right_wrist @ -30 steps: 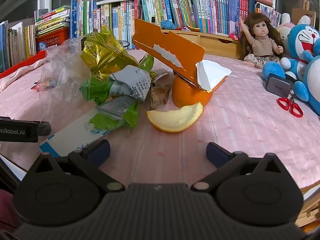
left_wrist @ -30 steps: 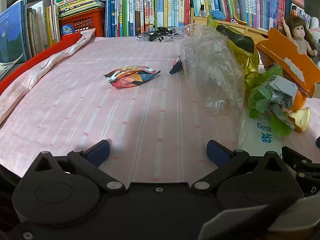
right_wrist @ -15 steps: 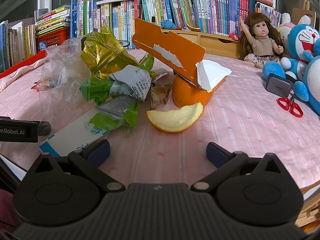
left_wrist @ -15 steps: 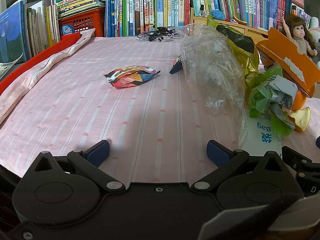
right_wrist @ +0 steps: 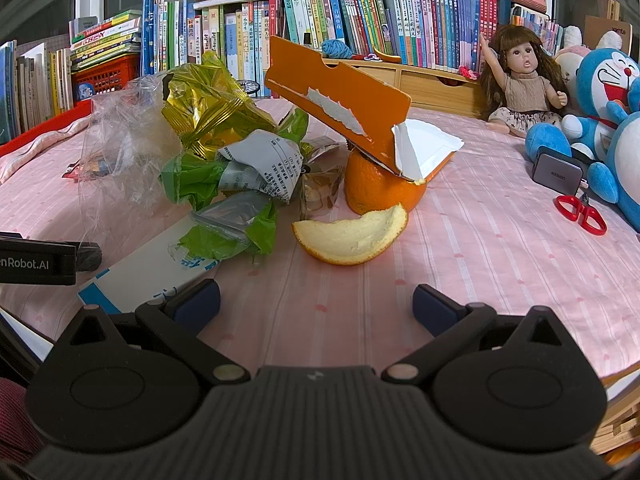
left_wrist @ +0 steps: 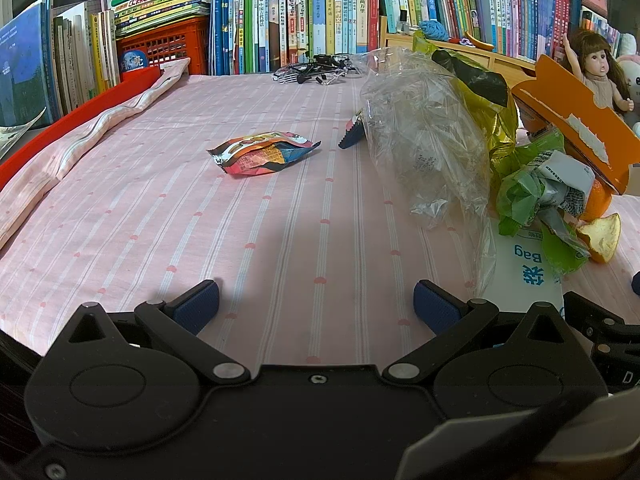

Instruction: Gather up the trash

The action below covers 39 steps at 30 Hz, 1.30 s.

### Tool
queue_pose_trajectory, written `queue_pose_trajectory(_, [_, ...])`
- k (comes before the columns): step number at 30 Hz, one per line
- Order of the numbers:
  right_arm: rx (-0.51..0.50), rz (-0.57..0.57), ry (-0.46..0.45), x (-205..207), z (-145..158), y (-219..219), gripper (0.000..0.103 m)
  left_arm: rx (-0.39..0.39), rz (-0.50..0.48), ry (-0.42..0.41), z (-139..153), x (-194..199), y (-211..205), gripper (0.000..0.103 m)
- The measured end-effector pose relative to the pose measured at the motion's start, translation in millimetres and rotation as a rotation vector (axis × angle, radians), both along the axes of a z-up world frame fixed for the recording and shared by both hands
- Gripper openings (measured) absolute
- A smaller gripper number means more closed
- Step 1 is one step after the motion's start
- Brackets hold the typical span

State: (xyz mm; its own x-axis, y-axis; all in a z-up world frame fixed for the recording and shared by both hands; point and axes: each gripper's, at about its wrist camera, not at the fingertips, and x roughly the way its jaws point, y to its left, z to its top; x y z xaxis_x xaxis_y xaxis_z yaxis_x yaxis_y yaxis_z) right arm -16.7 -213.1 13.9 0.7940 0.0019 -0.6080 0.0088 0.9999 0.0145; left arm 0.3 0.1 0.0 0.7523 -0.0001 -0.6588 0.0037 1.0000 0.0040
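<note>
— What's under your fingers?

— Nothing. My left gripper [left_wrist: 316, 300] is spread wide over the pink striped cloth [left_wrist: 160, 232], its blue ribbed pads empty. My right gripper [right_wrist: 316, 300] is just as wide apart, also empty.

— And the trash?

— A flat, glossy snack wrapper [left_wrist: 262, 153] lies alone ahead of my left fingers. The rest is heaped to its right: a crinkled clear bag [left_wrist: 424, 140], creased gold foil [right_wrist: 208, 108], crumpled green wrappers [right_wrist: 224, 200], and a white carton [right_wrist: 152, 264] lying flat. Ahead of my right fingers is a curved orange peel [right_wrist: 352, 234], pith up, just beside an orange [right_wrist: 376, 188] with torn orange card [right_wrist: 340, 100] leaning on it.
</note>
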Motion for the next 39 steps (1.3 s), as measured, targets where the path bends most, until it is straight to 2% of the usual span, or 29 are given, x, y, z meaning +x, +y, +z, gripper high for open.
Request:
queue_pose_trajectory(26, [0.0,0.0,-0.001,0.1,-0.5,-0.1,0.103,0.0,0.0,0.0,0.0,0.0,0.0,0.103])
queue_pose_trajectory(39, [0.006,-0.01,-0.033,-4.3,-2.9,0.4,0.103,-0.002,-0.007,0.0,3.6,-6.2,-1.2,0.103])
